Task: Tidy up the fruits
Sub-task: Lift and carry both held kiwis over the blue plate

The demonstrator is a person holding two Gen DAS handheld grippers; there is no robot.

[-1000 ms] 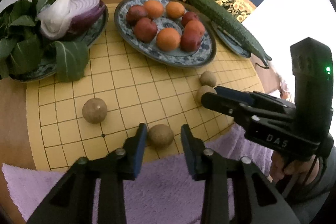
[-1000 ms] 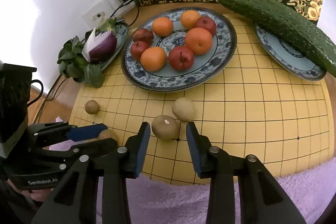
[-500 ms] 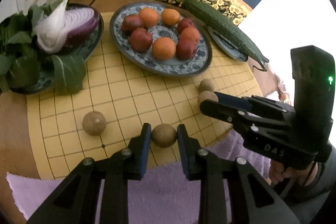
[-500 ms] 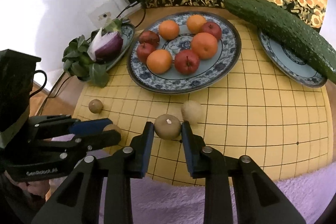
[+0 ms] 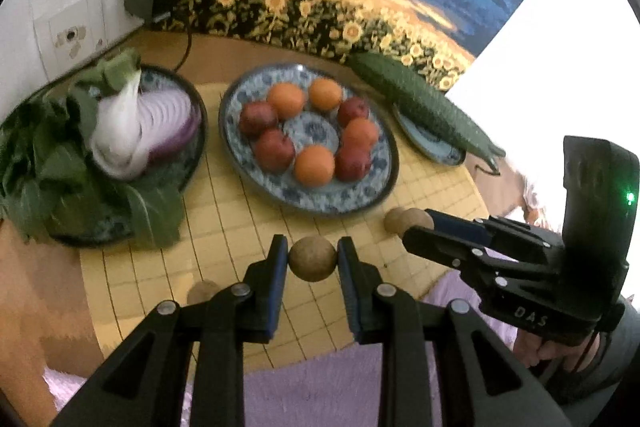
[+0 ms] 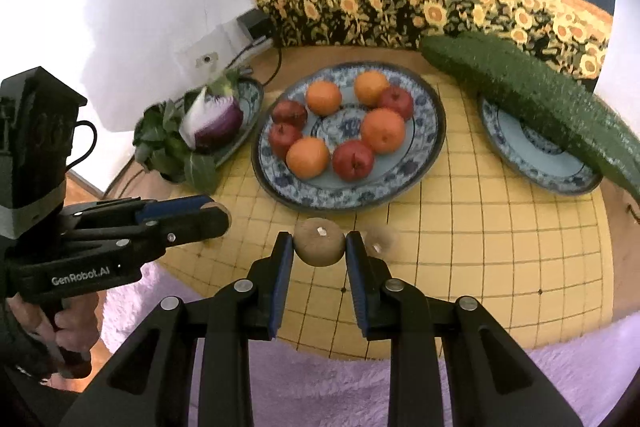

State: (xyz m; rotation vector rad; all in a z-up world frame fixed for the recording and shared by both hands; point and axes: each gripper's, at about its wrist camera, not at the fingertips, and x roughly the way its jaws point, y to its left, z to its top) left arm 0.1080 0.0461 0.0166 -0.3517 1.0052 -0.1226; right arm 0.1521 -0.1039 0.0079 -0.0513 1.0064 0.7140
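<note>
My left gripper (image 5: pixel 312 259) is shut on a small round brown fruit (image 5: pixel 312 258) and holds it above the yellow grid board (image 5: pixel 240 211). My right gripper (image 6: pixel 319 247) is shut on another brown fruit (image 6: pixel 319 247), also lifted. A third brown fruit (image 5: pixel 202 291) lies on the board left of my left fingers. A fourth (image 6: pixel 380 241) lies just right of my right gripper. The blue patterned fruit plate (image 5: pixel 280 189) with several oranges and red apples sits ahead; it also shows in the right wrist view (image 6: pixel 432 151).
A plate with a cut purple onion (image 5: pixel 160 131) and leafy greens (image 5: pixel 36 163) stands at the left. A large cucumber (image 6: pixel 532 99) lies across a small plate (image 6: pixel 536 167) at the right. A purple towel (image 6: pixel 320 387) covers the near edge. A sunflower picture stands behind.
Both grippers closed on their brown fruits and lifted them off the board. Both moved forward toward the fruit plate.
</note>
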